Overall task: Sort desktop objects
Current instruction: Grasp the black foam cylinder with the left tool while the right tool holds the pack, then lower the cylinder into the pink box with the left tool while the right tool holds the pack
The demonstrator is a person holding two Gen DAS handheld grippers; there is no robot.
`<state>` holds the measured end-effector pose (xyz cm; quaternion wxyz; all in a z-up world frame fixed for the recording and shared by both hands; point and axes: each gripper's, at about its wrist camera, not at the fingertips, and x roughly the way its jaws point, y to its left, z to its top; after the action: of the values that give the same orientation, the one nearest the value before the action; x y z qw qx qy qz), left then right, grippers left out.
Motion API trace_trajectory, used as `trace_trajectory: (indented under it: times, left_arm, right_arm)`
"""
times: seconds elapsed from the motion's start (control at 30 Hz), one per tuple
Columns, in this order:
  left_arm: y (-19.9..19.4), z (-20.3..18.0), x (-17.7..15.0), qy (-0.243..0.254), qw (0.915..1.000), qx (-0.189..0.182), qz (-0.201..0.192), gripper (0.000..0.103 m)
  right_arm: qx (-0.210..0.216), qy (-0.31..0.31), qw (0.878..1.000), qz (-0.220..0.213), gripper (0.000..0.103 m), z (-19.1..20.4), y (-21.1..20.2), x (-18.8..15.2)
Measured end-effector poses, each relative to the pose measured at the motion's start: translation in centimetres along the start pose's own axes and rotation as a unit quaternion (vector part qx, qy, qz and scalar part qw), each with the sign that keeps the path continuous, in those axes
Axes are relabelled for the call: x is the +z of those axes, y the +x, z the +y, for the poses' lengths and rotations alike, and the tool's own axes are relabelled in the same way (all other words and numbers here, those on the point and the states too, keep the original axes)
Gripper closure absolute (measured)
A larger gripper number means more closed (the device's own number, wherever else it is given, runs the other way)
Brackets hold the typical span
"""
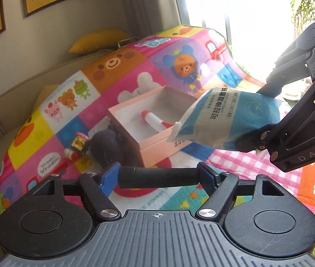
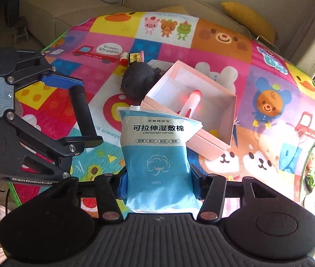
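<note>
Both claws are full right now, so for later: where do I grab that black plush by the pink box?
Take the black plush across its rounded body, coming from above on the side away from the pink box. It lies against the box wall, with small toys just behind it, so those sides look crowded.

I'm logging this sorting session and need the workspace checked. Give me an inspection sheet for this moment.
Surface: cartoon play mat covering the table.
Job's things: open pink box holding a red-and-white pen; blue cotton-pad packet; black cylinder.
Clutter: dark plush toy, small red-capped bottle and yellow toy beside the box.
Grippers: right gripper shut on the packet, raised near the box; left gripper shut on the cylinder.
Cables: thin cord at the mat's far edge.
Surroundings: beige sofa, yellow cushion, bright window.
</note>
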<state>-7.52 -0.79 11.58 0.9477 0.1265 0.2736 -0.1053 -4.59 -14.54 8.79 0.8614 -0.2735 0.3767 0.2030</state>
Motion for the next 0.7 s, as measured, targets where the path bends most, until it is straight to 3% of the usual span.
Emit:
trace_trajectory:
  times: [0.23, 0.5, 0.6, 0.7]
  left_arm:
    - [3.6, 1.5, 2.5, -0.026, 0.9995, 0.003, -0.019, 0.023]
    - [11.6, 3.1, 6.6, -0.075, 0.994, -0.032, -0.073, 0.023]
    - [14.7, 3.8, 7.1, -0.086, 0.9924, -0.04, -0.079, 0.006]
    - [14.4, 5.4, 5.5, -0.104, 0.9917, -0.027, -0.071, 0.002]
  right_arm:
    - [-0.027, 0.016, 0.999, -0.02, 0.05, -2.5, 1.0, 2.1]
    - [-0.071, 0.116, 0.99, -0.029, 0.051, -11.3, 7.1, 8.6]
    - [-0.062, 0.147, 0.987, -0.018, 0.049, -13.8, 10.2, 10.5]
    - [-0.062, 0.167, 0.984, -0.013, 0.045, -14.6, 12.0, 11.3]
